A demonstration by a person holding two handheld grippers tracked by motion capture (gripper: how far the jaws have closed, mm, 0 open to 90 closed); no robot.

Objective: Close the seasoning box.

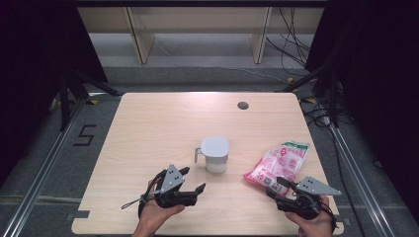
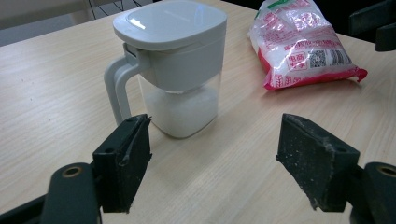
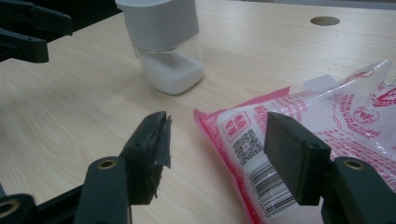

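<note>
Both of my grippers sit at the near edge of the table, so starting there: my left gripper has its jaws wide apart with nothing between them, and it points at the jug, which stands upright a bit past the middle of the table, near that gripper but not touching it. From the left gripper view the jug is straight ahead between the two black jaws, grey lid shut on top, handle off to the left, clear lower half with white powder sitting in the bottom. My right gripper is also open, jaws apart and not squeezing anything, and its tips are right at the near end of the bag. That's a clear plastic bag with pink and red print, lying flat on the table to the right of the jug and apart from it. In the right gripper view the bag's corner with the square code and barcode lies just under and between my jaws; can't tell if one jaw is brushing the plastic. Farther out there's a small dark round hole in the tabletop near the far edge, and beyond the table a grey floor with cables and a light wooden shelf frame.
</note>
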